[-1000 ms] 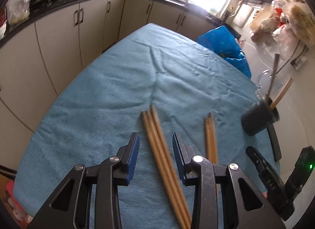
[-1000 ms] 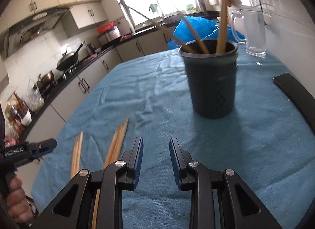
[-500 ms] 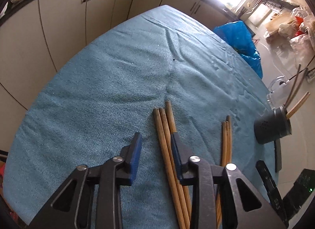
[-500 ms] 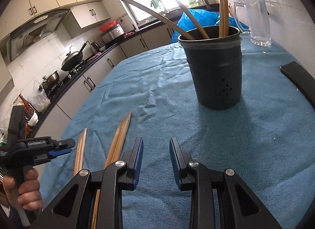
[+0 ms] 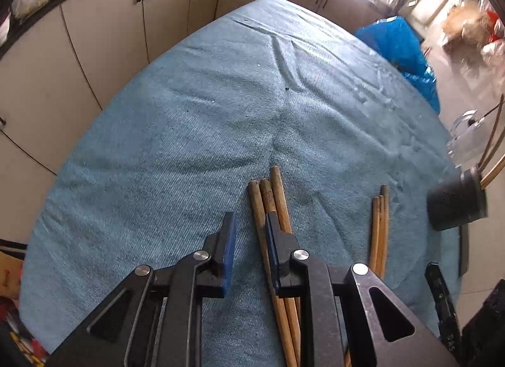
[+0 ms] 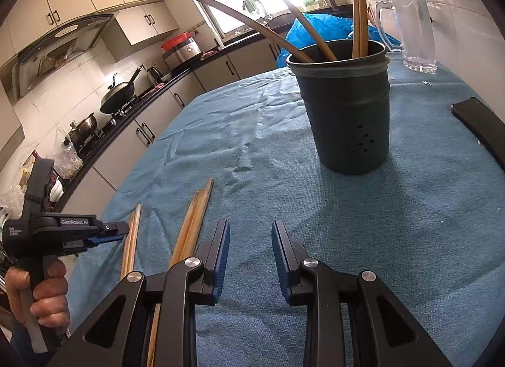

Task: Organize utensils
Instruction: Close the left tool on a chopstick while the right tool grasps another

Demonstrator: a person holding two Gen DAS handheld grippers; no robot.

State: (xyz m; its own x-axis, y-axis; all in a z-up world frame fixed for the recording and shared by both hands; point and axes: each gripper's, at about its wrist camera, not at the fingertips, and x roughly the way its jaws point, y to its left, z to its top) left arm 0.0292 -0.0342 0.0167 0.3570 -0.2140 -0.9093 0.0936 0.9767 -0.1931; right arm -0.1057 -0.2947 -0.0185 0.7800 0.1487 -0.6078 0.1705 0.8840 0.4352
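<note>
While the left claw (image 5: 249, 240) hangs steeply over the nearer bundle of three chopsticks (image 5: 268, 199), its jaws have just been closing, and they are not yet pressing anything. The leftmost stick shows in the narrow gap, while the right-hand finger (image 5: 272, 240) seems to sit on top of the other two rather than beside them. That is the main risk, as I judge it. If the squeeze goes on from here, the finger may pin those two sticks against the towel-covered tabletop (image 5: 189, 120), or catch only one and roll the others away towards the second bundle (image 5: 378, 228) lying near the right edge. A single stick held near its end could also pivot and drop on the way up.

The right claw (image 6: 251, 256) is empty, jaws apart, resting low over the tabletop near its front edge, well short of the dark utensil holder (image 6: 345, 114). A careless swing could knock that holder, which stands upright towards the far right corner.

That holder already carries several sticks: two lean left over its rim and a pair stands nearly upright at the right side. A clear glass pitcher (image 6: 407, 29) behind it looks empty. A dark flat object (image 6: 479, 123) lies at the right edge; I cannot tell what it is.
</note>
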